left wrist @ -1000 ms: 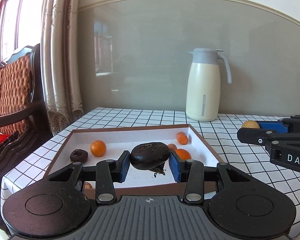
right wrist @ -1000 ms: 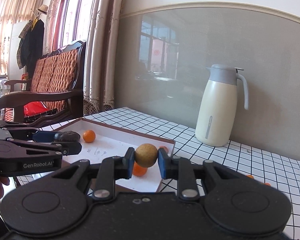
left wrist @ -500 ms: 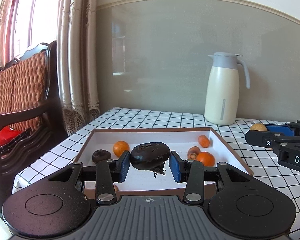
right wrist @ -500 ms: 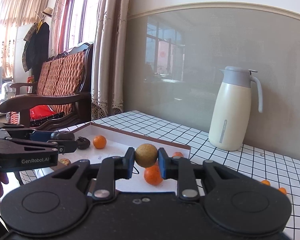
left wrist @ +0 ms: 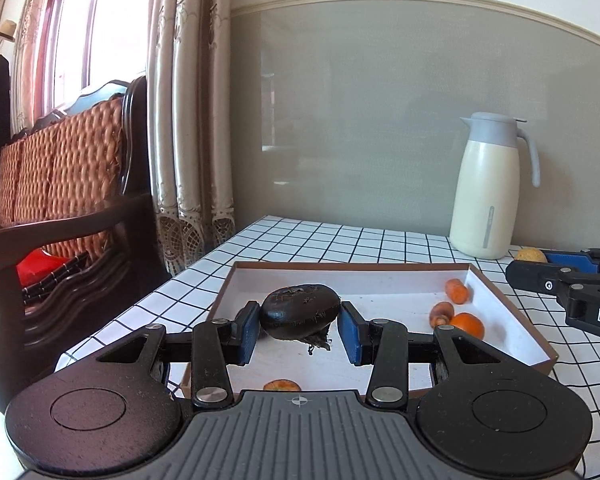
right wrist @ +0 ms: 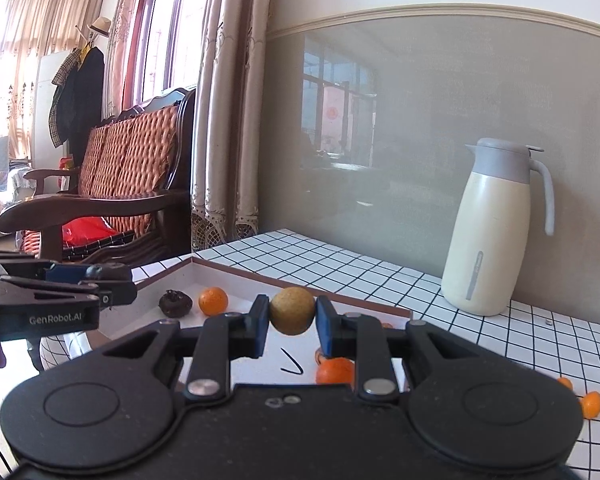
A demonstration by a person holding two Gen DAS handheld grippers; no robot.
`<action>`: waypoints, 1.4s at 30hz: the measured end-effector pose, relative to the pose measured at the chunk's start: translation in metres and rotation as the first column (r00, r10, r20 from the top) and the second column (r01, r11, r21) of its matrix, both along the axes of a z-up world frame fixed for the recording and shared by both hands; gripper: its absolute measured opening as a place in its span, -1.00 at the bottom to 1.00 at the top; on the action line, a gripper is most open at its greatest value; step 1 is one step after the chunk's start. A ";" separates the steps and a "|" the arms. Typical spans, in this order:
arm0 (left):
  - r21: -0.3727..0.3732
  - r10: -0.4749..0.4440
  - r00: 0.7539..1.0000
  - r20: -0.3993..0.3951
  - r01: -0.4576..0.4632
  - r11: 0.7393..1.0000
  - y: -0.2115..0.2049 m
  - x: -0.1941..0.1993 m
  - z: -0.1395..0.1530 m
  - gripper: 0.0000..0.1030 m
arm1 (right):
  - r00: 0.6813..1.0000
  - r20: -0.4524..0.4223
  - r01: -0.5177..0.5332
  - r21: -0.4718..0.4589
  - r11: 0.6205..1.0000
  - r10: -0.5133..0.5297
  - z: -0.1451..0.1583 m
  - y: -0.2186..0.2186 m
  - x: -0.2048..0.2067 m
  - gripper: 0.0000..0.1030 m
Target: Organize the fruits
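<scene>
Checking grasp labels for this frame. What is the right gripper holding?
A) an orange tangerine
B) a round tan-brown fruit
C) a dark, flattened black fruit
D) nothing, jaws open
B: in the right wrist view the right gripper is closed on a round tan-brown fruit, pinched between both blue pads above the tray; the dark black fruit is in the left gripper instead.

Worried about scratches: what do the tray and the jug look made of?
Tray: likely cardboard or thin board, matte white inside with a brown rim; there is a pen mark on its floor. Jug: smooth cream body, grey lid and handle, probably coated metal or plastic; unclear.
</scene>
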State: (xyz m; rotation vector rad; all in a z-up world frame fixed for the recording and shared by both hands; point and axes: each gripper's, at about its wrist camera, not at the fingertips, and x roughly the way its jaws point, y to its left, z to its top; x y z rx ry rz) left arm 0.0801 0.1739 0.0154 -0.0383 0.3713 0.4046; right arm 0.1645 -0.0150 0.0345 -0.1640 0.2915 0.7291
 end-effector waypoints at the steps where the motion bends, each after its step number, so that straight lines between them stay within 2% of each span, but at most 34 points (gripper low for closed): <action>1: -0.002 0.001 1.000 -0.001 -0.001 1.000 0.002 0.001 -0.001 -0.17 | 1.000 0.001 0.000 0.002 1.000 0.000 0.000 0.003 0.001 -0.69; 6: -0.006 0.007 1.000 -0.006 -0.007 1.000 0.012 0.008 -0.003 -0.17 | 1.000 0.007 0.000 0.012 1.000 0.000 0.006 0.015 0.008 -0.69; 22: -0.032 0.022 1.000 -0.014 -0.023 0.999 0.033 0.038 -0.012 -0.17 | 1.000 0.006 0.021 -0.038 0.999 -0.021 -0.001 0.040 0.037 -0.69; 42: -0.047 0.018 0.999 -0.027 -0.019 0.999 0.042 0.085 -0.013 -0.17 | 0.992 -0.082 0.092 -0.081 0.992 -0.098 -0.018 0.045 0.087 -0.69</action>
